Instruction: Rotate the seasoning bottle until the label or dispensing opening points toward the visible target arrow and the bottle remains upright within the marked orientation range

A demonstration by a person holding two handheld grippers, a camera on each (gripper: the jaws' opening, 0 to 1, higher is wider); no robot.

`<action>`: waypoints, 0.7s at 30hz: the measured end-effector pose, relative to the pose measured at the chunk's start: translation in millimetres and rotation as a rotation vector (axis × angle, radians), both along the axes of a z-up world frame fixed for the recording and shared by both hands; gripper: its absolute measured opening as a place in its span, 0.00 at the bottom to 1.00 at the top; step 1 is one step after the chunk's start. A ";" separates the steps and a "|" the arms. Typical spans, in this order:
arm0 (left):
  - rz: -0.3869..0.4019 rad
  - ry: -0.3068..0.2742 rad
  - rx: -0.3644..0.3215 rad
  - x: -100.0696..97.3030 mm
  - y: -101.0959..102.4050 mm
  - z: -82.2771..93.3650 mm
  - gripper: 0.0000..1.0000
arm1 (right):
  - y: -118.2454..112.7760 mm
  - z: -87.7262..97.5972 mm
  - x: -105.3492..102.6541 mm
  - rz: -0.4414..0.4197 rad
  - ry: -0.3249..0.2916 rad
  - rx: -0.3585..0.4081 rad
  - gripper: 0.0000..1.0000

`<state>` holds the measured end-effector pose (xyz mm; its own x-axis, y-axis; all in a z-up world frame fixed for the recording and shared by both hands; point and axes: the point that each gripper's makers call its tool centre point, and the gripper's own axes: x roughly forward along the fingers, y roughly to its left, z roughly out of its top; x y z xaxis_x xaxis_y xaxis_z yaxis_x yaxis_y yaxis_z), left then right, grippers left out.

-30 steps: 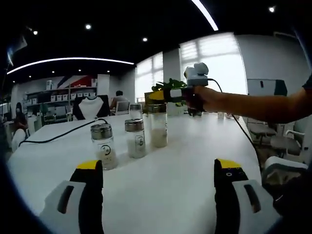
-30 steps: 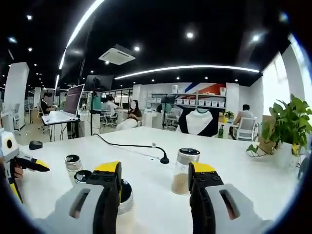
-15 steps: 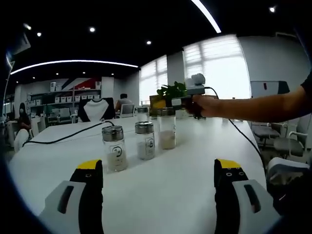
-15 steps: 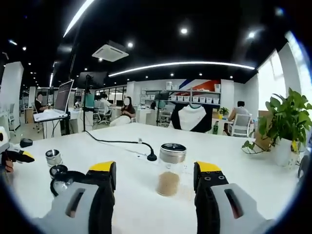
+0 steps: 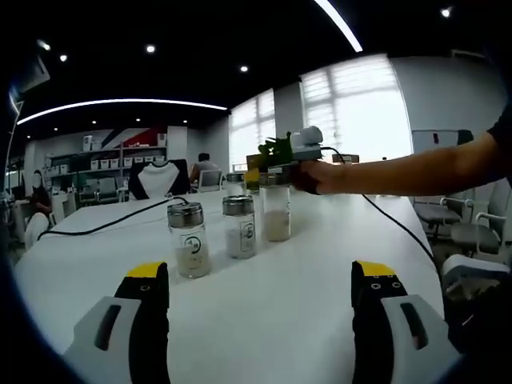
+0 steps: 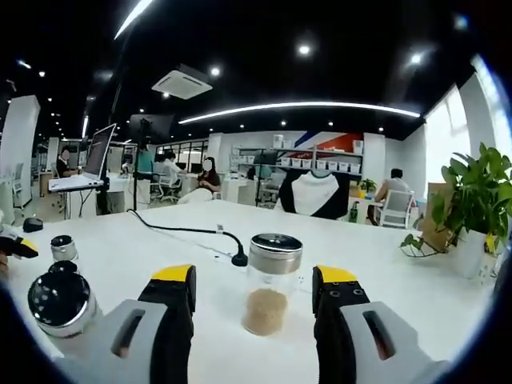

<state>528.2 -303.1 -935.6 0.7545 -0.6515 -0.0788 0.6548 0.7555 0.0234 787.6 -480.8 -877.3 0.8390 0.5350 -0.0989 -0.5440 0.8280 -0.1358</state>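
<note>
White table top (image 5: 272, 304) runs across a big office room with ceiling lights. In the left gripper view, the left gripper (image 5: 260, 276) sits low and wide open, with nothing between its jaws. Four jars stand upright in a bunch ahead of it. The nearest jar (image 5: 188, 238) has a round mark on it, and so does the second jar (image 5: 239, 226). The right gripper (image 5: 276, 158) is at the tall jar (image 5: 276, 212) behind them, held by a hand (image 5: 320, 174). A black cable (image 5: 104, 226) lies off to the left.

In the right gripper view, the seasoning bottle (image 6: 270, 282) stands upright between the two open jaws. The jaws are close beside it, but I cannot tell if they touch it, so it is not held yet. It has brown powder in the bottom. Another jar's lid (image 6: 58, 298) is near on the left.

I see no arrow on the table, so turning it the right way may be hard. If the jaws close off-center, the bottle could tip. A wide swing could knock the jar on the left.
</note>
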 end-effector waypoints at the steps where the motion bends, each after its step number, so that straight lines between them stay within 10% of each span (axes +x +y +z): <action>1: 0.000 -0.001 -0.001 0.4 0.0 -0.7 1.00 | 0.5 -1.3 2.2 0.003 -0.008 -0.009 0.58; 21: 0.038 -0.053 -0.026 9.4 -0.1 7.2 1.00 | 3.3 -12.2 48.5 -0.051 -0.040 0.081 0.46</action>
